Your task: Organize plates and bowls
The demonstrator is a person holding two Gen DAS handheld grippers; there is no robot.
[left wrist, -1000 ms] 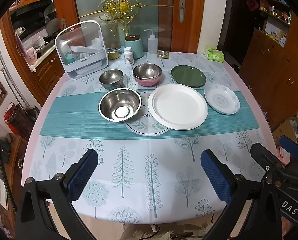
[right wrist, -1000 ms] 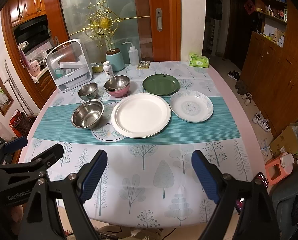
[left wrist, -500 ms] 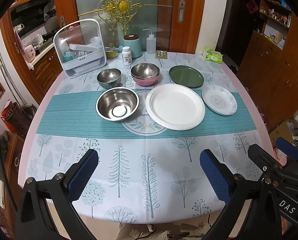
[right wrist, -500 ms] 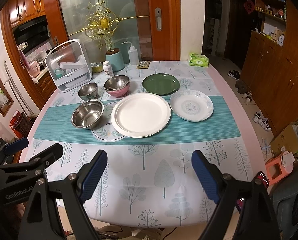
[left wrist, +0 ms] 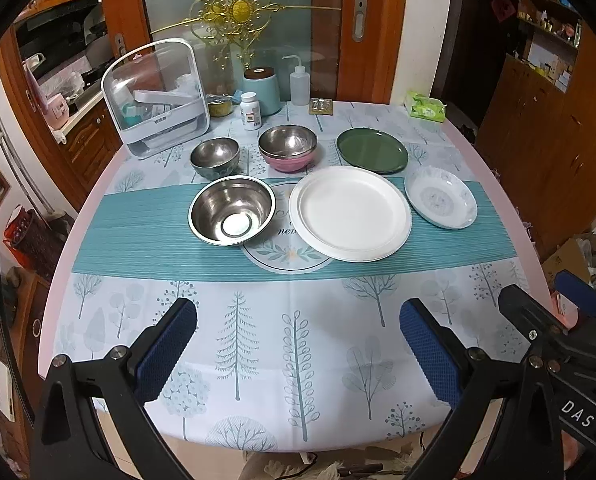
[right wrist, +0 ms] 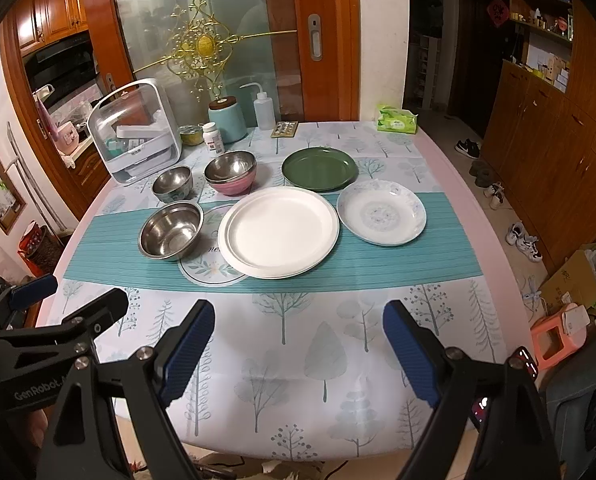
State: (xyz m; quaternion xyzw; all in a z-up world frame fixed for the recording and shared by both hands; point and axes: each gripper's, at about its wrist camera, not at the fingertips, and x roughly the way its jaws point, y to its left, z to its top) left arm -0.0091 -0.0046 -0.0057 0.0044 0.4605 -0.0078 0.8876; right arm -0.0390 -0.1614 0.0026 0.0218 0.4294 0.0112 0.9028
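On the table's teal runner lie a large steel bowl [left wrist: 232,216] [right wrist: 171,230], a large white plate [left wrist: 350,213] [right wrist: 278,232] and a patterned white plate [left wrist: 440,202] [right wrist: 381,212]. Behind them stand a small steel bowl [left wrist: 214,157] [right wrist: 172,182], a steel bowl nested in a pink bowl [left wrist: 288,152] [right wrist: 230,172] and a green plate [left wrist: 372,150] [right wrist: 319,168]. My left gripper [left wrist: 298,350] is open and empty above the near table edge. My right gripper [right wrist: 298,354] is open and empty beside it, to its right.
A clear-lidded white container [left wrist: 155,98] stands at the back left. A teal canister [left wrist: 261,90], pill bottle [left wrist: 251,111], squeeze bottle [left wrist: 299,84] and tissue pack [left wrist: 424,106] line the far edge. Wooden cabinets [right wrist: 558,128] stand to the right.
Both grippers stay open. The left wrist view has drifted slightly, so the dishes sit a little lower and to the left. The right wrist view is nearly the same.
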